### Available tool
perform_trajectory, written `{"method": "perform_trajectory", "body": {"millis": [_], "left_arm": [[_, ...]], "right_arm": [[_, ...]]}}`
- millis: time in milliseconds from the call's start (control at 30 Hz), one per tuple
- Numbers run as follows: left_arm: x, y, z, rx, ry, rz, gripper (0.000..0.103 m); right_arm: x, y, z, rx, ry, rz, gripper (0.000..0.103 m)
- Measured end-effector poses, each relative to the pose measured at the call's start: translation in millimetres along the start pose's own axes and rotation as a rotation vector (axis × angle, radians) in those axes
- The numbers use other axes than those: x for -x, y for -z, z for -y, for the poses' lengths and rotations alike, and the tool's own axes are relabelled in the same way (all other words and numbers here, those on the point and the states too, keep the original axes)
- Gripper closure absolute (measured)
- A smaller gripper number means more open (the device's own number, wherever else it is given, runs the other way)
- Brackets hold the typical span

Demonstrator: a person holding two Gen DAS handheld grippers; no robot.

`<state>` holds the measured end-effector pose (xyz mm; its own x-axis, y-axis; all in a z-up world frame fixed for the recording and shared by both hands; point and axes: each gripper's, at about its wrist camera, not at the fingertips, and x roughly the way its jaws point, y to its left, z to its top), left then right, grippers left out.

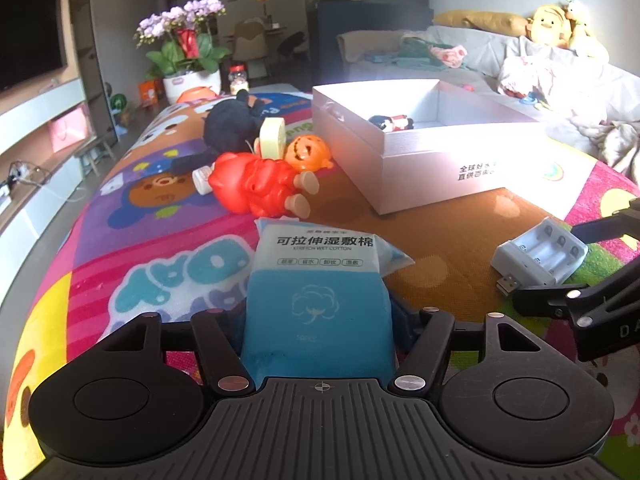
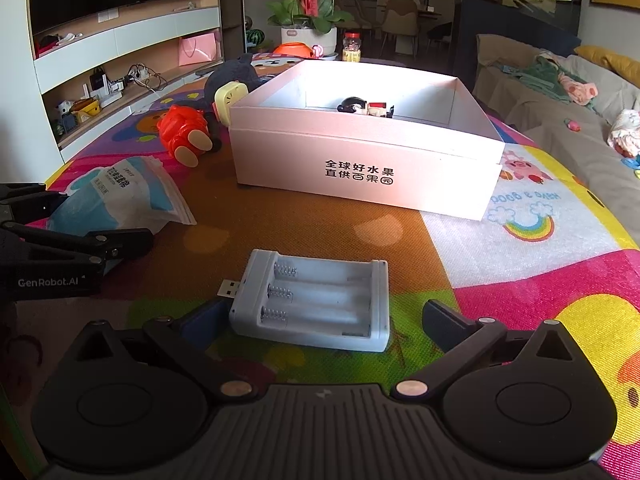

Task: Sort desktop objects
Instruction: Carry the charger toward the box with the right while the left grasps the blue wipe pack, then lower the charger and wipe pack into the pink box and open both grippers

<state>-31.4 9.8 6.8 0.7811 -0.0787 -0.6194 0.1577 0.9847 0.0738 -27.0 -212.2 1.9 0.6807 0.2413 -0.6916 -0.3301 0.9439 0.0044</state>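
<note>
My left gripper (image 1: 320, 320) is shut on a blue and white wet cotton pack (image 1: 318, 280), its fingers pressed against both sides; the pack also shows in the right wrist view (image 2: 116, 200). My right gripper (image 2: 320, 320) is open around a white battery charger (image 2: 316, 304) lying on the mat, its fingers apart on either side; the charger also shows in the left wrist view (image 1: 540, 256). A white open box (image 2: 368, 160) stands beyond, with a small figurine (image 2: 366, 107) inside.
A red toy figure (image 1: 256, 188), an orange pumpkin toy (image 1: 308, 154), a yellow block (image 1: 272, 138) and a black plush (image 1: 232, 122) lie left of the box (image 1: 420, 152) on the colourful mat. A sofa (image 2: 560, 112) runs along the right; a flower pot (image 2: 308, 36) stands behind.
</note>
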Motion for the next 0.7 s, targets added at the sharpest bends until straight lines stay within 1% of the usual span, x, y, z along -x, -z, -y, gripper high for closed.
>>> {"method": "perform_trajectory", "body": {"millis": [167, 300, 367, 467, 500, 533, 600, 633, 700], "left_arm": [[0, 0, 0, 0.007, 0.002, -0.002, 0.033], [0, 0, -1, 0.015, -0.002, -0.005, 0.028], [-1, 0, -2, 0.024, -0.004, -0.008, 0.026], [-2, -1, -4, 0.033, -0.001, -0.011, 0.025], [-2, -1, -4, 0.034, -0.001, -0.011, 0.025], [-2, 0, -4, 0.033, -0.002, -0.011, 0.025], [-2, 0, -4, 0.025, -0.006, -0.009, 0.027], [-1, 0, -2, 0.015, -0.008, -0.004, 0.032], [2, 2, 1, -0.015, -0.013, 0.008, 0.037]], "right_arm": [[-7, -7, -4, -0.013, 0.002, 0.002, 0.000], [-6, -7, -15, 0.012, -0.029, -0.002, 0.000], [-5, -6, -21, 0.023, -0.026, -0.003, 0.000], [-7, -9, -22, 0.003, -0.019, 0.000, 0.000], [-7, -9, -22, -0.003, -0.012, 0.004, 0.004], [-6, -10, -21, -0.004, -0.004, 0.010, 0.009], [-4, -10, -21, 0.001, -0.004, 0.004, 0.011], [-3, -11, -20, 0.000, -0.008, -0.003, 0.011], [2, -9, -19, 0.010, -0.018, -0.016, 0.011]]}}
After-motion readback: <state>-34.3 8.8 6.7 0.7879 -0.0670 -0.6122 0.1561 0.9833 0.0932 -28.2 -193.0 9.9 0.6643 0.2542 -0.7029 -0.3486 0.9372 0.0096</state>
